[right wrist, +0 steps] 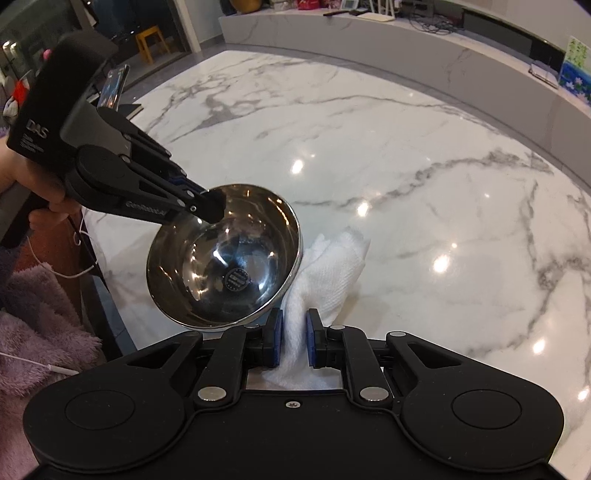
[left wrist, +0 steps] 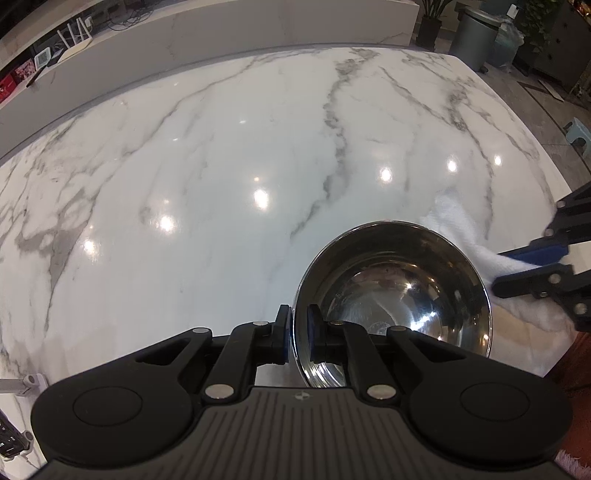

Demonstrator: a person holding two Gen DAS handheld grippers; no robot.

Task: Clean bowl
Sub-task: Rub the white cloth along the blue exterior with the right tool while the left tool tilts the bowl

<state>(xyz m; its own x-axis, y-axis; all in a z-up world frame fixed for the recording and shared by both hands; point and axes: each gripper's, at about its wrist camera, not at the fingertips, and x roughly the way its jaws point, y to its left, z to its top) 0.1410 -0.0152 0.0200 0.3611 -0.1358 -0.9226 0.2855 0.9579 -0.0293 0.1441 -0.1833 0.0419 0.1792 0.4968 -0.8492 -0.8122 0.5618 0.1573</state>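
Note:
A shiny steel bowl (left wrist: 399,291) is held tilted above the marble table; it also shows in the right wrist view (right wrist: 225,262). My left gripper (left wrist: 298,332) is shut on the bowl's rim, one pad inside and one outside; it shows in the right wrist view (right wrist: 212,210) gripping the far left rim. My right gripper (right wrist: 294,343) is shut on a white cloth (right wrist: 325,273), which hangs just right of the bowl and touches its outer side. In the left wrist view the cloth (left wrist: 472,243) lies behind the bowl, with the right gripper (left wrist: 524,271) on it.
The white marble table (left wrist: 221,166) spreads wide ahead. A raised marble counter (right wrist: 406,48) runs along its far side. A grey bin (left wrist: 474,35) and a small stool (left wrist: 576,129) stand on the floor beyond the table. A purple fuzzy sleeve (right wrist: 33,325) is at left.

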